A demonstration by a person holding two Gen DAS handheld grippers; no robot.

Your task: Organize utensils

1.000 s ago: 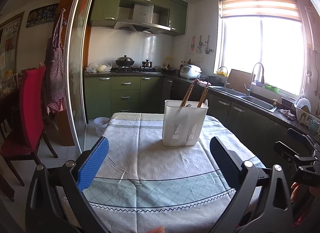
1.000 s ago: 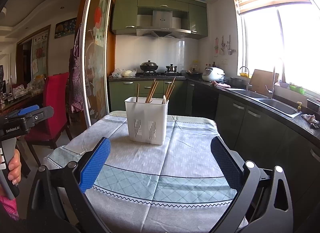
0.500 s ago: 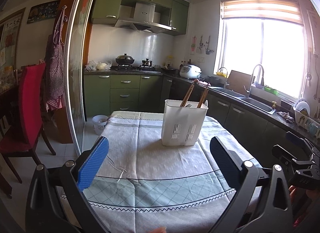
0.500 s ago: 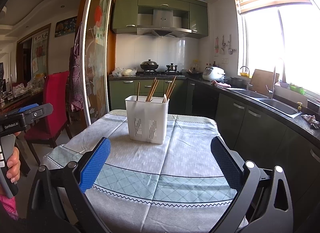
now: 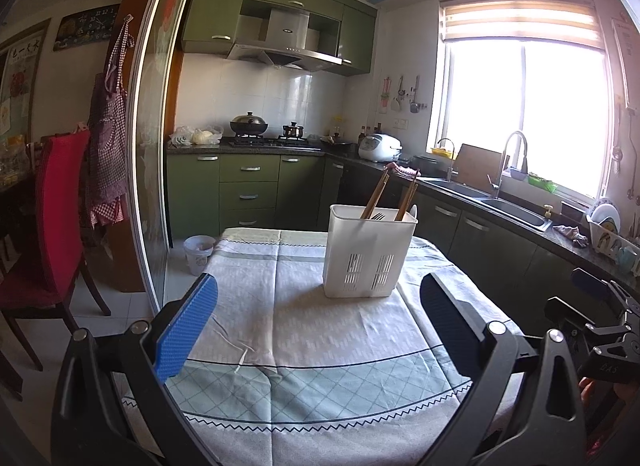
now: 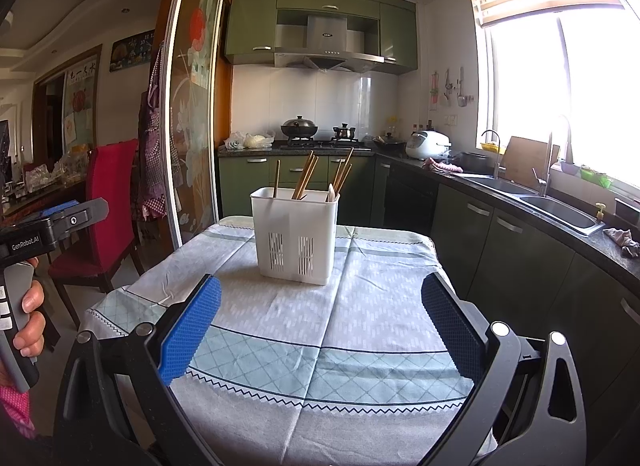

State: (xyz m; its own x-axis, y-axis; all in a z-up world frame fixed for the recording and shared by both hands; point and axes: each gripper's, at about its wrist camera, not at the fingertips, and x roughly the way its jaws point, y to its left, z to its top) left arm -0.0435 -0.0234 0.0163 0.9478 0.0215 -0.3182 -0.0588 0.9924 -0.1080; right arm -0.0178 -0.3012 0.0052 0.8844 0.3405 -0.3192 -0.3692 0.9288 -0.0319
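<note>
A white plastic holder (image 5: pixel 369 252) stands upright on the table (image 5: pixel 304 350), well beyond both pairs of tongs, on a grey cloth (image 6: pixel 320 330) with a pale green checked band near the front edge. Wooden chopsticks (image 6: pixel 305 177) lean out of its top, and from the left wrist view the tines of a fork (image 5: pixel 377 217) show just above the rim – a pale spoon-like tip (image 6: pixel 331 192) peeks out on the right wrist side. The left tongs (image 5: pixel 318 324) hang above the near part of the cloth, spread wide with nothing between the blue pads. The right tongs (image 6: pixel 320 326) are likewise wide apart and hold nothing. In the right wrist view a hand (image 6: pixel 30 322) grips the handle of the other tool at the left edge. Behind the table are green kitchen cabinets (image 5: pixel 248 189), a sink (image 5: pixel 508 207) under a bright window, and a red chair (image 5: pixel 52 217) to the left.
</note>
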